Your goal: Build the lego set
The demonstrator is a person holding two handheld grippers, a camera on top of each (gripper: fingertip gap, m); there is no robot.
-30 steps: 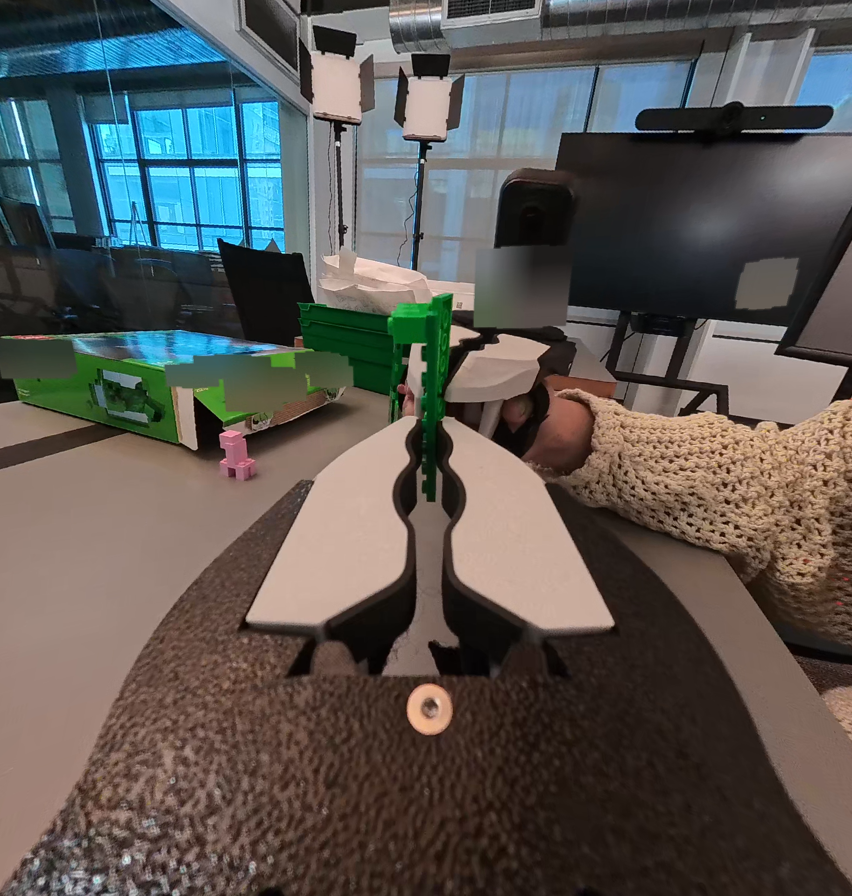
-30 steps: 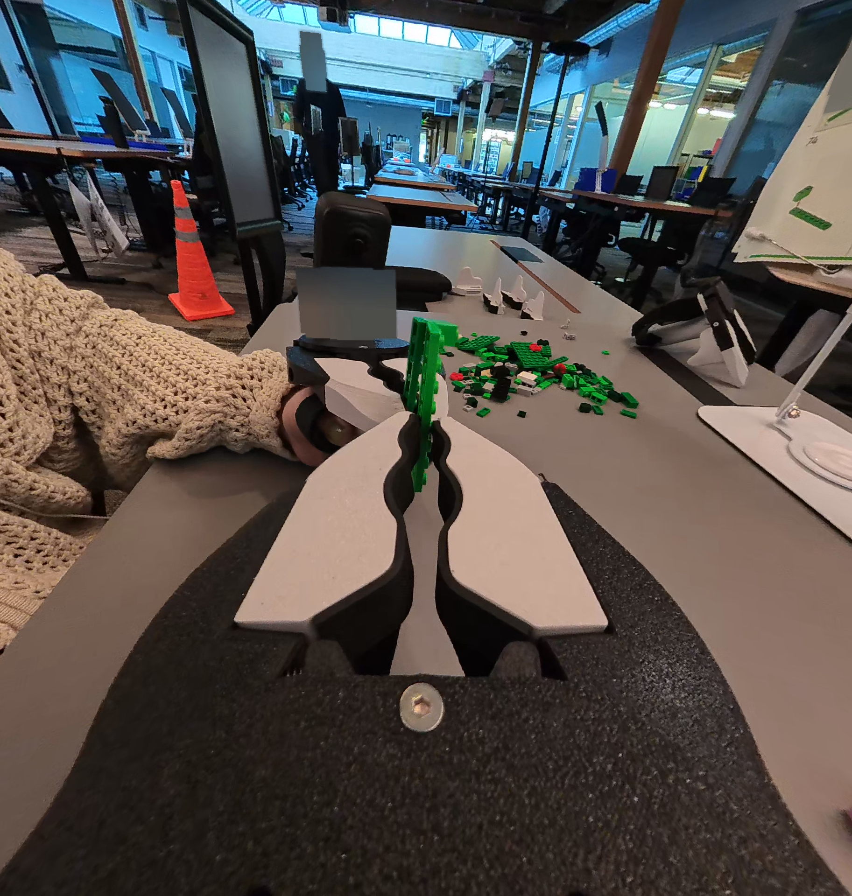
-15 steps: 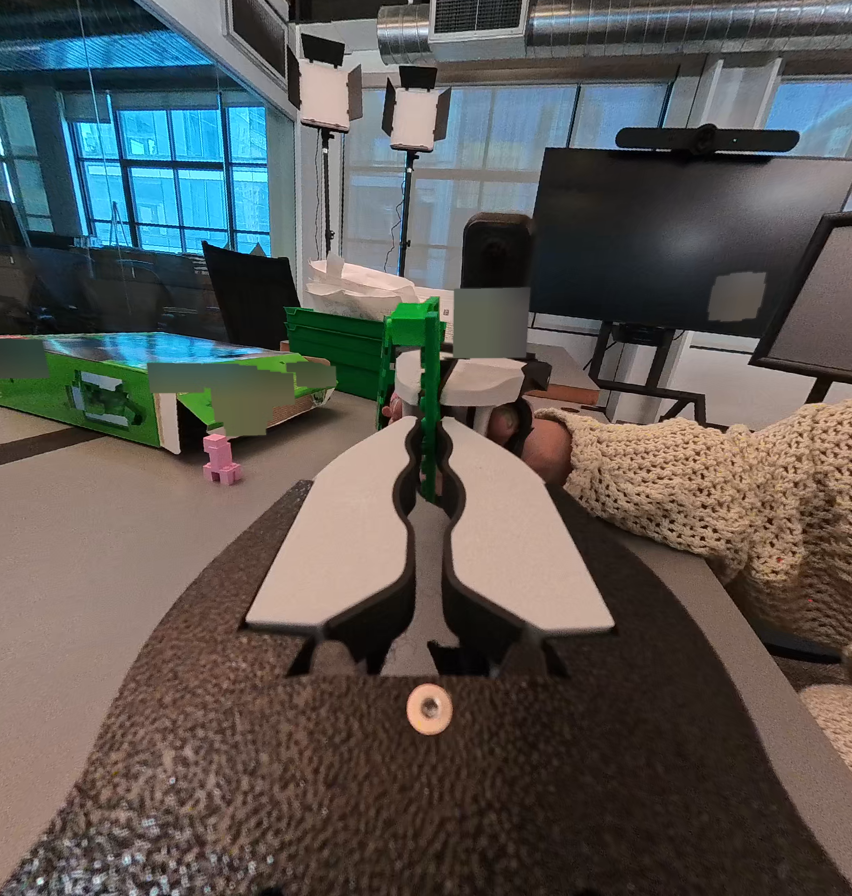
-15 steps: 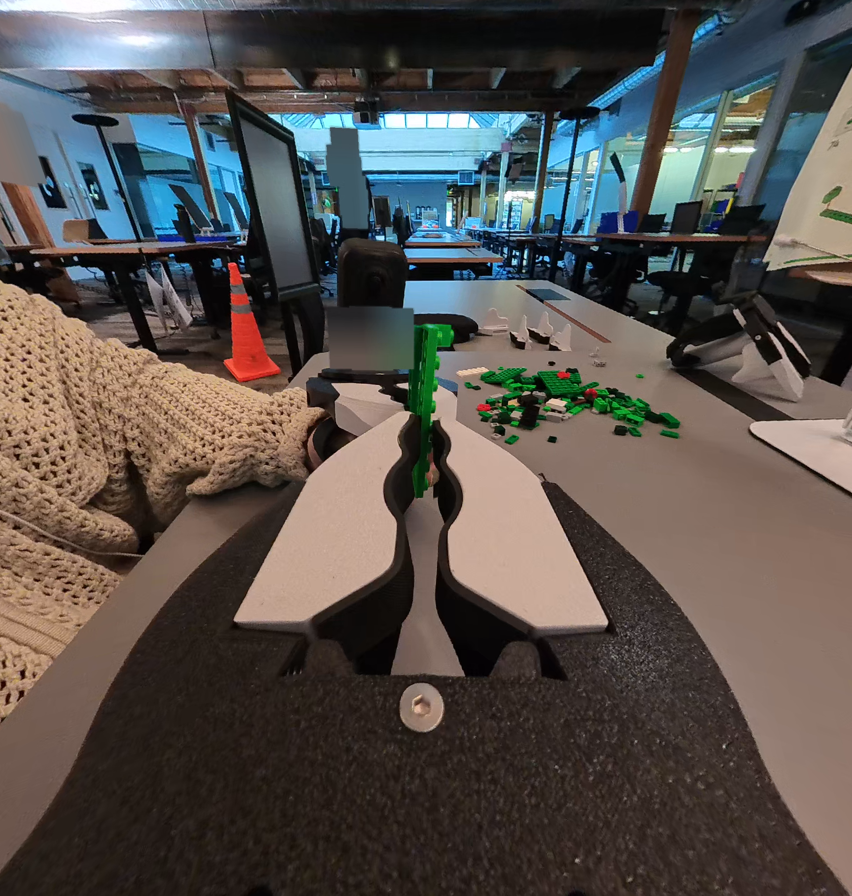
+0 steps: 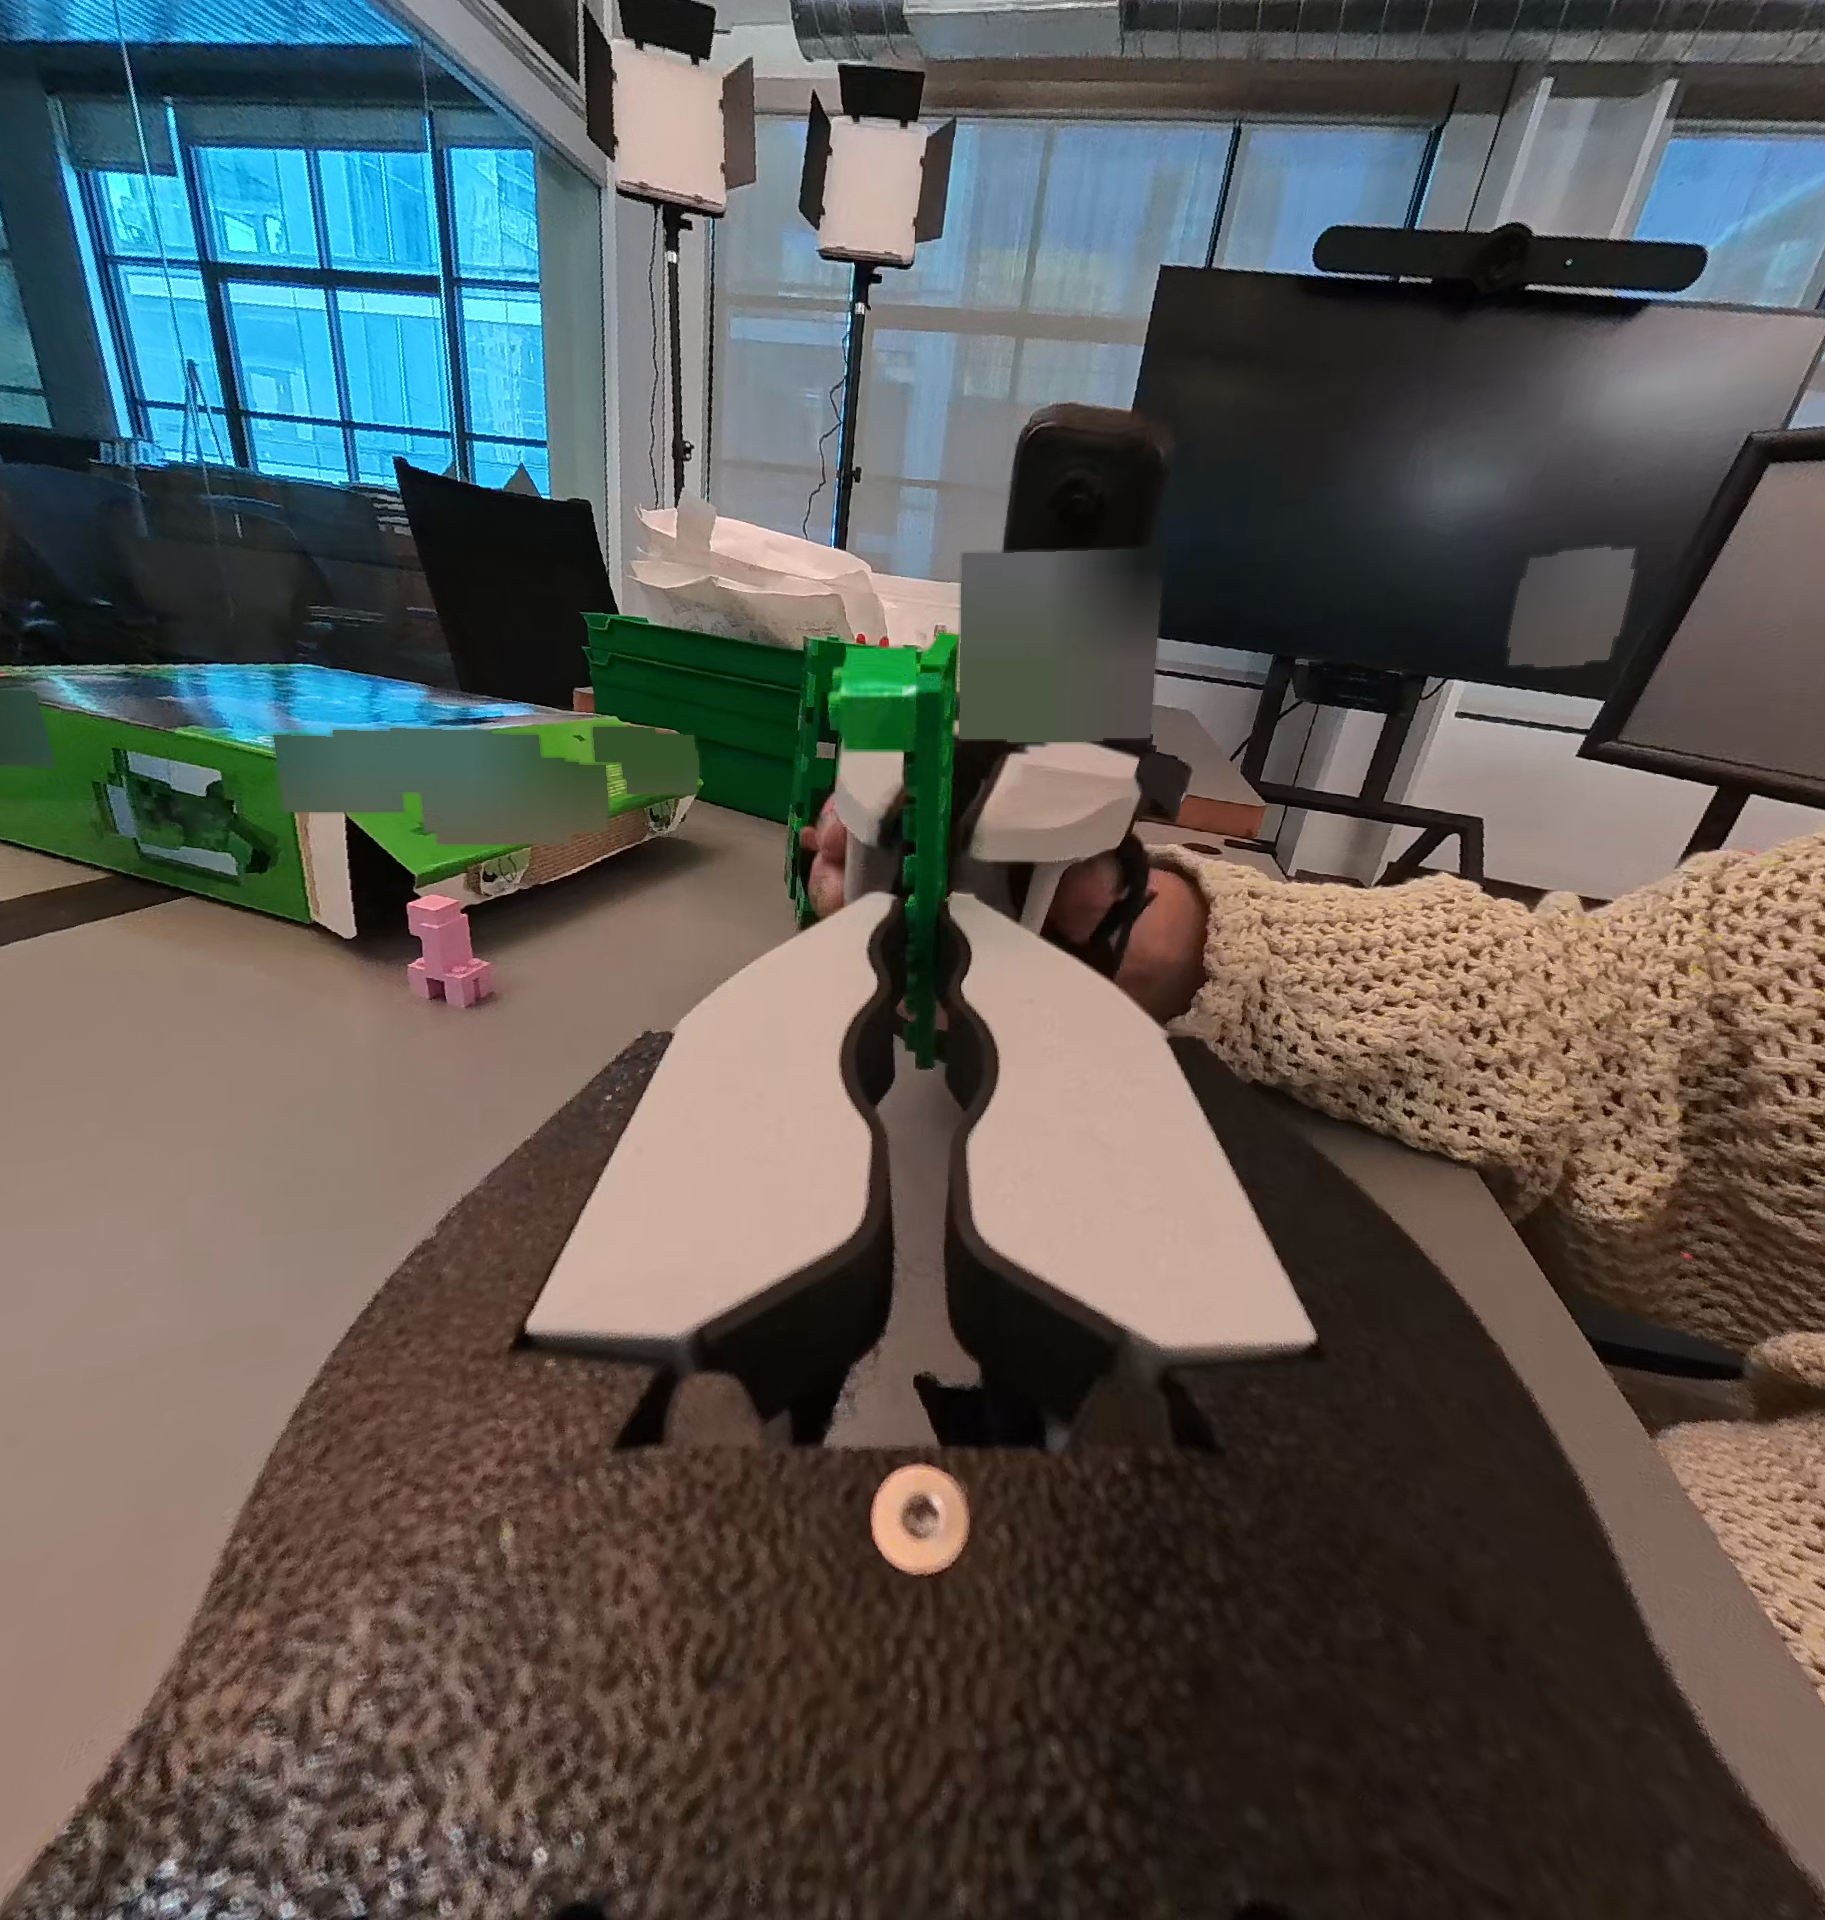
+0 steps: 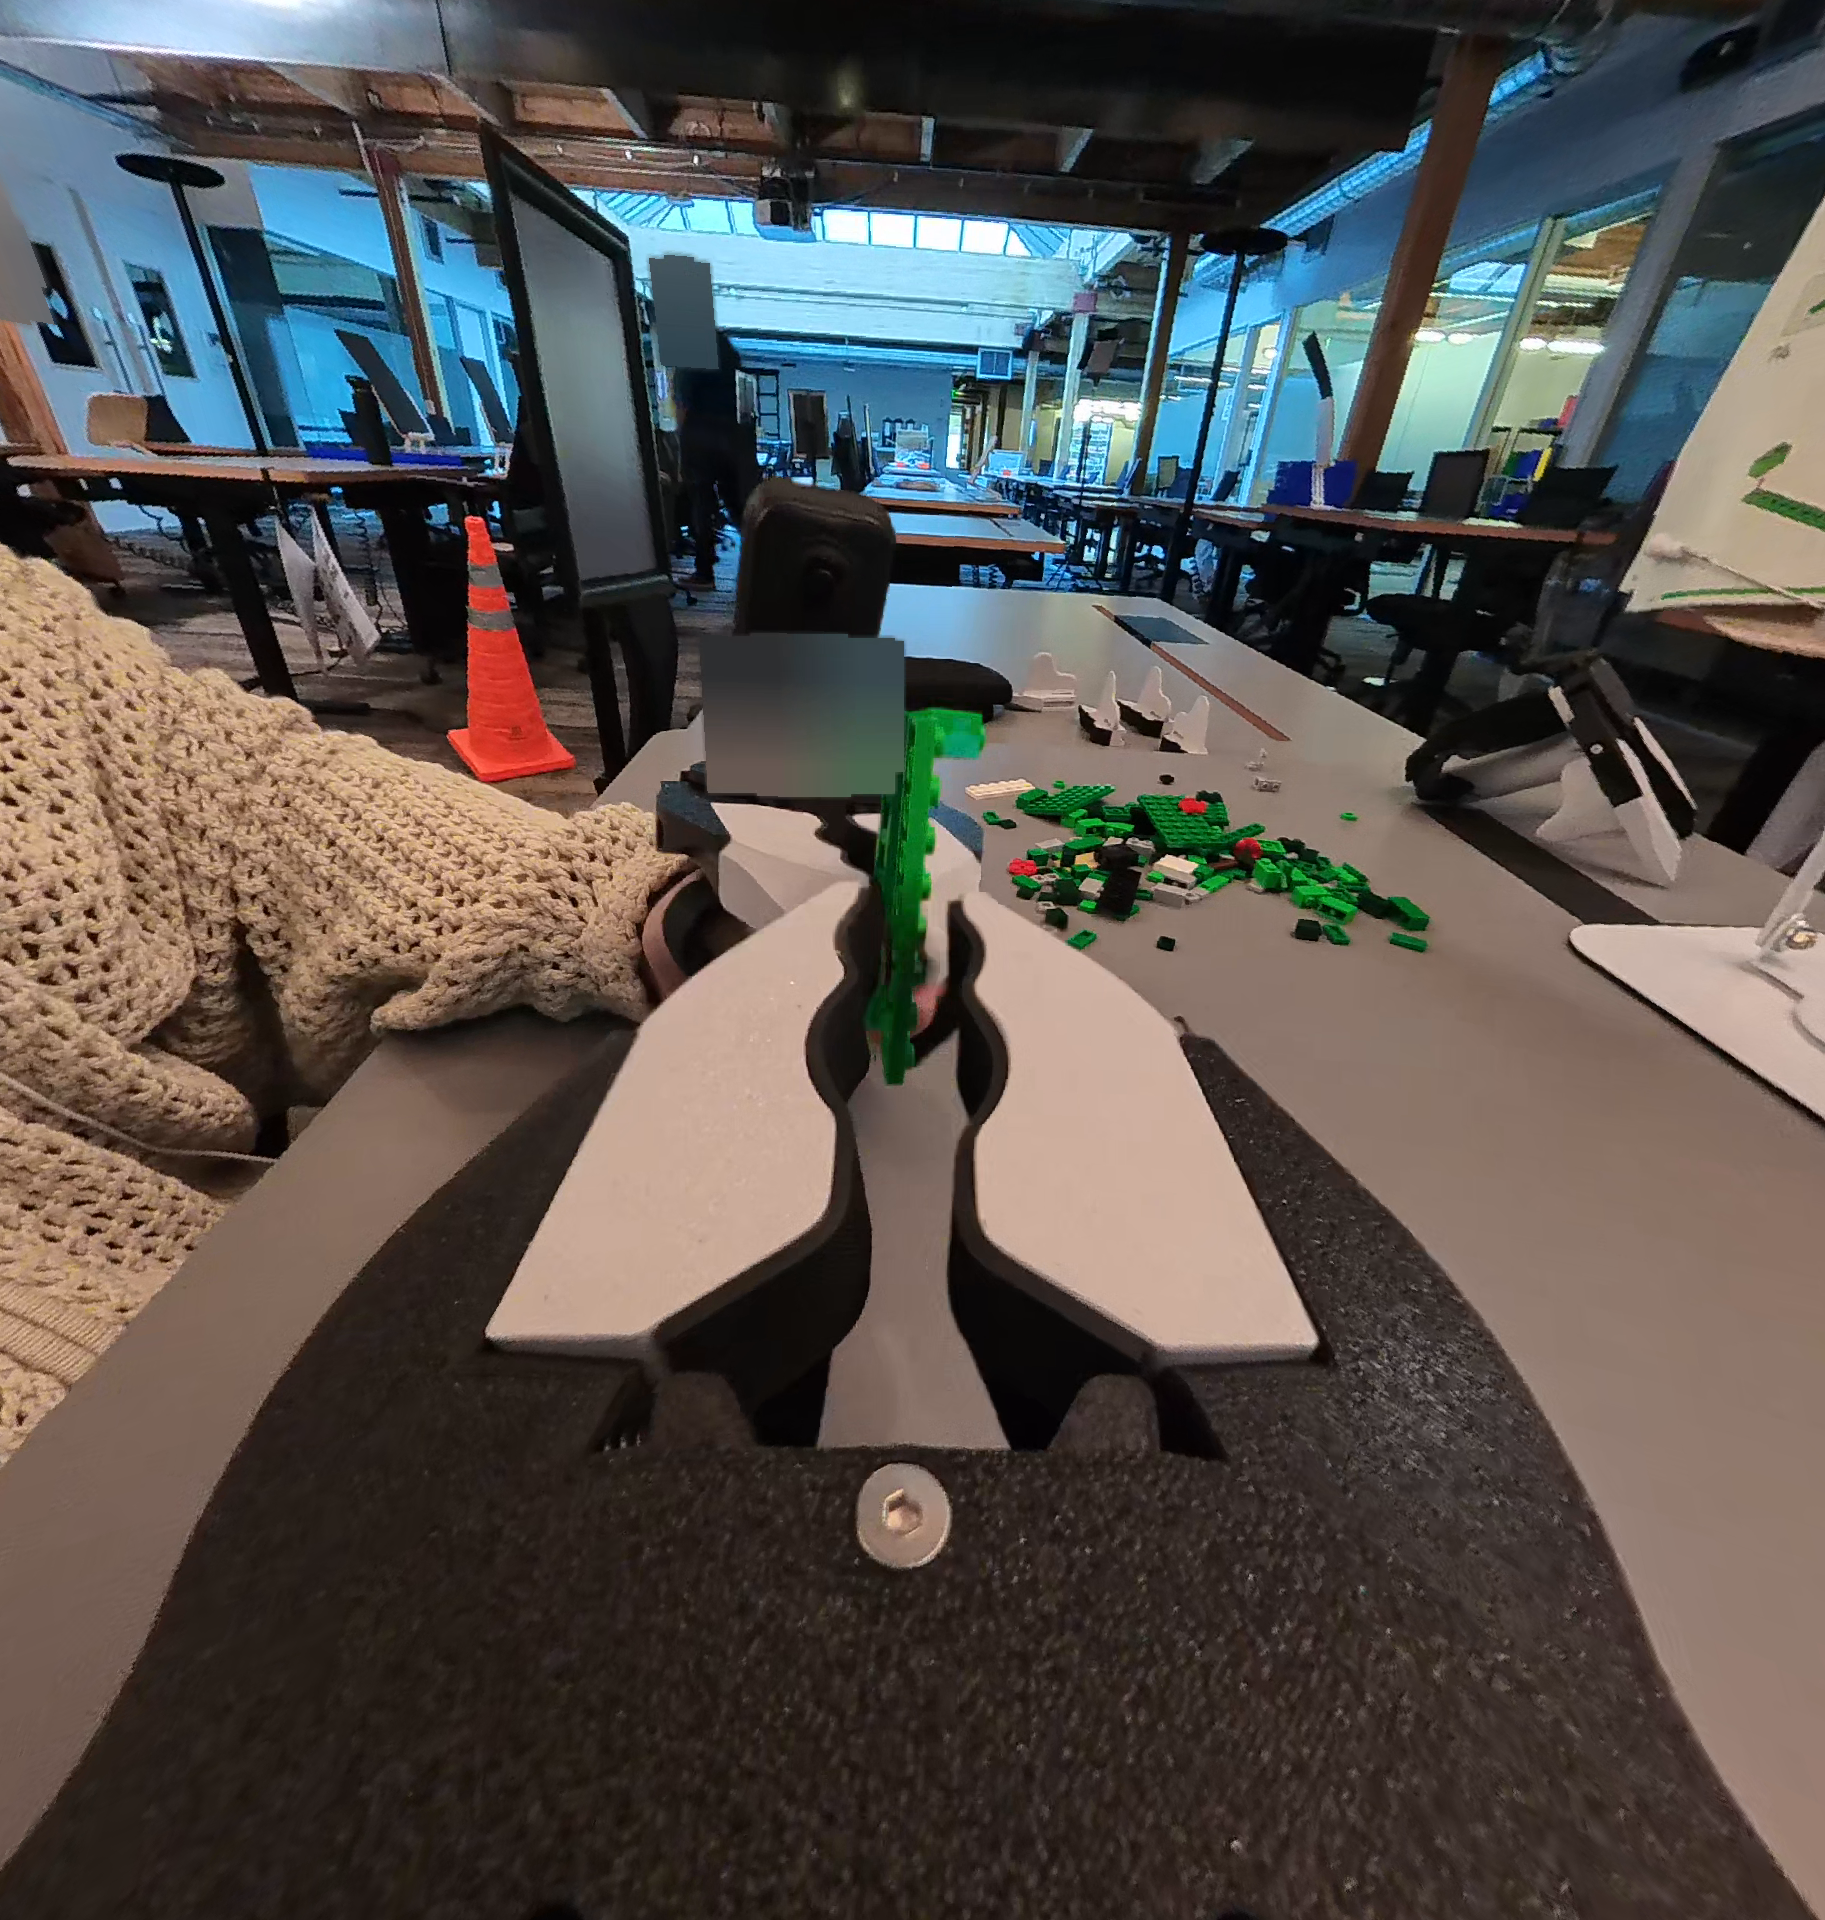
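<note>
A green lego plate assembly (image 5: 929, 790) is held upright and edge-on above the grey table, with a small green brick at its top. My left gripper (image 5: 921, 920) is shut on its lower edge. My right gripper (image 6: 908, 904) faces it from the other side, its jaws slightly parted around the same plate (image 6: 913, 810), which leans toward the left finger. In the left wrist view the right gripper's white fingers (image 5: 1053, 800) stand on either side of the plate. Loose lego pieces (image 6: 1178, 852), mostly green, lie in a pile beyond.
A pink lego figure (image 5: 449, 951) stands by the open green set box (image 5: 212, 769), with green bins (image 5: 700, 696) behind. An instruction sheet on a stand (image 6: 1781, 468) and a spare gripper (image 6: 1573, 769) are at the right. A knitted sleeve (image 6: 264, 831) rests at the table edge. Both grippers' tips are close together, under 4 cm apart. Both grippers' tips are roughly 25 centimeters from the pink lego figure (image 5: 449, 951).
The right gripper's jaws have parted a little around the plate. Both grippers have tilted up slightly, and the plate now leans in the right wrist view.
</note>
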